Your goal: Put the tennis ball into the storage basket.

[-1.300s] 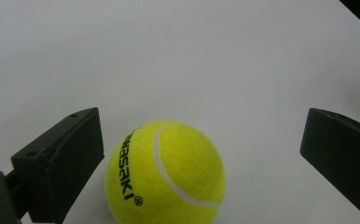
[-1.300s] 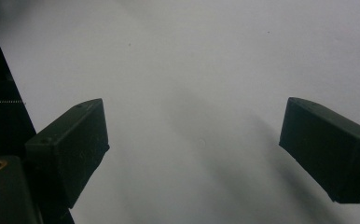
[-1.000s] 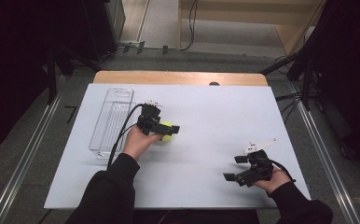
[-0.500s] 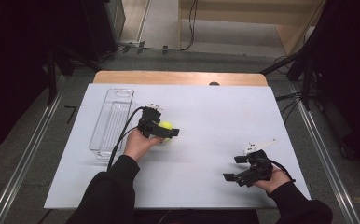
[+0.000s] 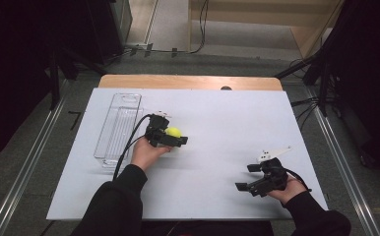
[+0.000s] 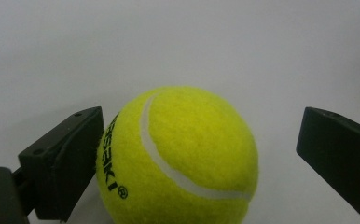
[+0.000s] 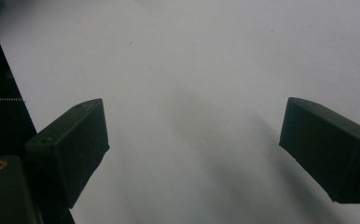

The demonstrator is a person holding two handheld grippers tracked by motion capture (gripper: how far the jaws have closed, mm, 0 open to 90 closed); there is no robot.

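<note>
The round, fuzzy yellow-green tennis ball (image 6: pixel 177 156) sits on the white tabletop (image 5: pixel 227 123) between the 2 black jaws of the left tool (image 5: pixel 174 138), just right of the clear plastic rectangular tray (image 5: pixel 118 129). In the left gripper view the near jaw touches or almost touches the ball's printed side, while the far jaw stands well apart from the felt, so the ball is not clamped. Those jaws have just been closing, with the ball between them.

The main risk, as I judge it, is the uneven contact. If 1 jaw reaches the ball first, it can push the ball sideways. A sphere on a smooth, flat sheet rolls at the lightest nudge, so it could escape toward the open middle of the tabletop. Flat pads on a curved surface also grip along a small patch. A squeeze below or off the widest line could squirt the ball forward or upward out of the jaws. The felt nap gives some friction and the rubber core gives slightly, which helps.

The tray looks thin, rigid and glossy, with low walls. A ball dropped from height could bounce out or shift it.

The right tool (image 5: pixel 251 178) rests low near the tabletop's right front, its jaws spread wide with nothing between them.
</note>
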